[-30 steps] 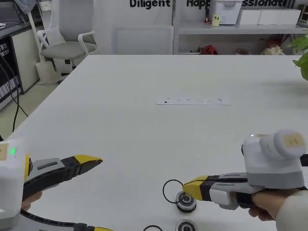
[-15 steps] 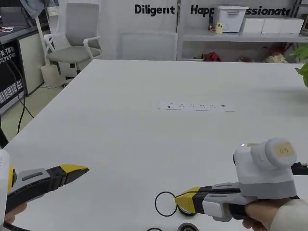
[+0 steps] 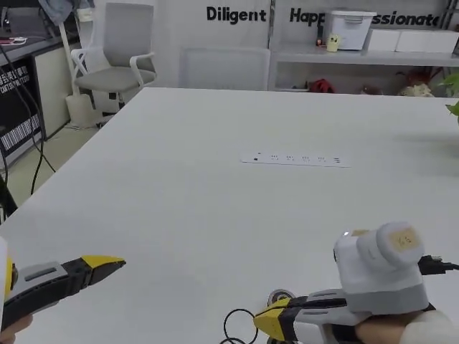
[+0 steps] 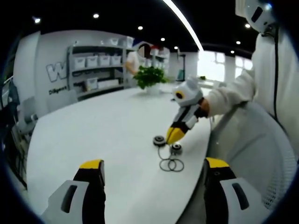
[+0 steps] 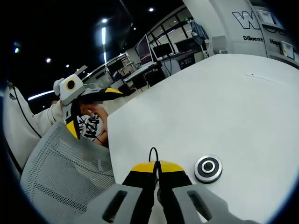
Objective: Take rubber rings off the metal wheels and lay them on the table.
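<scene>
Closest to the person, the right gripper (image 5: 156,164) has its jaws pinched together on a thin black rubber ring (image 5: 153,149), whose loop pokes out past the yellow tips. In the head view that ring (image 3: 225,326) hangs low over the table (image 3: 215,215), just on the person's side of the metal wheel (image 3: 280,295); whether it touches the tabletop I cannot tell. The left gripper view shows a second wheel (image 4: 176,148) just beside the first wheel (image 4: 159,140), with two loose rings (image 4: 171,164) lying flat a little nearer the table edge. The left gripper (image 4: 154,164) waits well to the left of the wheel, jaws spread wide and holding nothing. Far beyond the wheel lies a power strip (image 3: 294,159), and farther off stands an office chair (image 3: 118,57). The likely trouble is in the release. The ring looks light and springy, so letting go while it is raised could send it bouncing toward the table edge close by. Carrying it low could snag the wheel and drag it, since nothing steadies that wheel.
</scene>
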Action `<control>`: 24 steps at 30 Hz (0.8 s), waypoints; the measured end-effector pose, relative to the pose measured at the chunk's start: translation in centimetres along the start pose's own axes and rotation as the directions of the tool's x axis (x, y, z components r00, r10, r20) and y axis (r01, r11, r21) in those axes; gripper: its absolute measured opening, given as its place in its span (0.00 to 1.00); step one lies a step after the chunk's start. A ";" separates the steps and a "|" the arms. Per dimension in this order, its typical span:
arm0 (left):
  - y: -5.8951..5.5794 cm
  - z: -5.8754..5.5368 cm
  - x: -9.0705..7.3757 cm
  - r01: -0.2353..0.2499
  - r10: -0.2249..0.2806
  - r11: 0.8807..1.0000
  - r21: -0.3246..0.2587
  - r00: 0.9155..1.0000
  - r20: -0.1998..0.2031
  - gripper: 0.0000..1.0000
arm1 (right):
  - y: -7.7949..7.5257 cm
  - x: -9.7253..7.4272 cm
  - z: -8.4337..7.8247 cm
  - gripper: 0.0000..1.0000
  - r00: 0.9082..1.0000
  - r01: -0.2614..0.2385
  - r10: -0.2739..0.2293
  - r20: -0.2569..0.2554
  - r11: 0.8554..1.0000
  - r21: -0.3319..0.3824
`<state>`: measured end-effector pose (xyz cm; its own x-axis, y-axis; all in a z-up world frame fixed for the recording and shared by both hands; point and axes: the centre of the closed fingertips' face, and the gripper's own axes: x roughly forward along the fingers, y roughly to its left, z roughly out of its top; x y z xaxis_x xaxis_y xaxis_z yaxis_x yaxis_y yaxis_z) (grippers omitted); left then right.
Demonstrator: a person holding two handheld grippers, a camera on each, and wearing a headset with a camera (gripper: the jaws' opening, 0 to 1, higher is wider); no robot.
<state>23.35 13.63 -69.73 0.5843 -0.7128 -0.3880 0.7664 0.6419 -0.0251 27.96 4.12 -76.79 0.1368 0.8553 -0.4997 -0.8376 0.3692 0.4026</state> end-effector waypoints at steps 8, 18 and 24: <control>0.1 -0.3 0.2 0.001 -0.001 1.000 -0.003 1.000 -0.007 0.89 | -0.4 0.2 -0.4 0.00 0.999 0.027 -0.027 -0.016 1.000 -0.014; -0.1 -0.6 0.4 0.009 -0.009 1.000 -0.006 1.000 -0.013 0.89 | -0.4 0.6 -0.8 0.00 0.999 0.030 -0.032 -0.038 0.999 -0.034; 0.1 -0.7 0.3 0.003 -0.003 1.000 -0.008 1.000 -0.017 0.89 | -0.6 0.7 -1.3 0.00 0.997 0.033 -0.036 -0.065 0.998 -0.050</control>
<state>23.45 13.70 -70.46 0.5774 -0.7099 -0.4033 0.7660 0.6420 -0.0332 27.82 4.04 -78.40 0.1319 0.8161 -0.5627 -0.8584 0.3780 0.3469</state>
